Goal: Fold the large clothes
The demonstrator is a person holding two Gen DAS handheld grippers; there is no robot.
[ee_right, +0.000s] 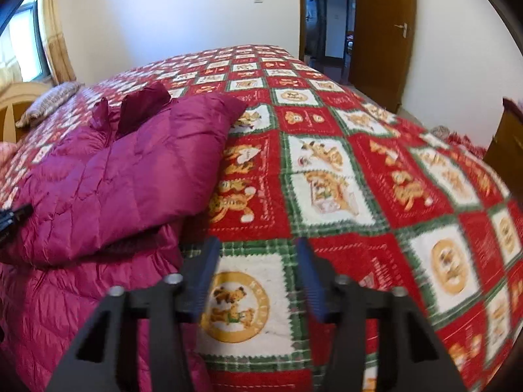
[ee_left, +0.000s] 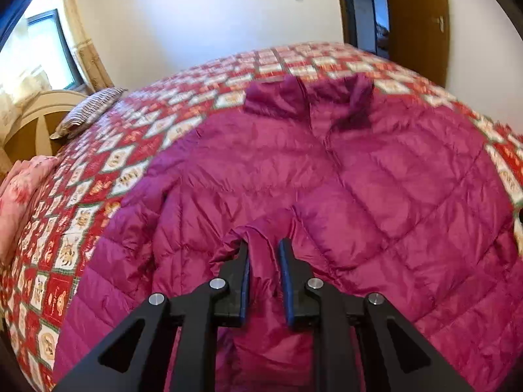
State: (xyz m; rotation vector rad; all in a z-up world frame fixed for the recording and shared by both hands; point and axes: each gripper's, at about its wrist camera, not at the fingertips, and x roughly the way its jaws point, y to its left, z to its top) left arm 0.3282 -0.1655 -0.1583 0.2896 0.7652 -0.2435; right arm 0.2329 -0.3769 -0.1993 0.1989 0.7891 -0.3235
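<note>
A magenta quilted down jacket (ee_left: 359, 170) lies front up on the bed, its collar at the far side. In the left wrist view my left gripper (ee_left: 264, 245) is shut on a raised fold of the jacket, with the shiny fabric pinched between the blue pads. In the right wrist view the jacket (ee_right: 130, 170) has its right side folded over onto itself, and a sleeve edge shows underneath. My right gripper (ee_right: 258, 245) hovers open over the bare quilt just right of the jacket's edge, with nothing between its fingers. The tip of the left gripper (ee_right: 13, 219) shows at the far left.
The red, green and white patchwork bedspread (ee_right: 359, 163) covers the whole bed. A striped pillow (ee_left: 88, 111) lies by the cream headboard (ee_left: 32, 121), and a pink blanket (ee_left: 23, 189) is at the left edge. A brown door (ee_right: 382, 32) stands open beyond the bed.
</note>
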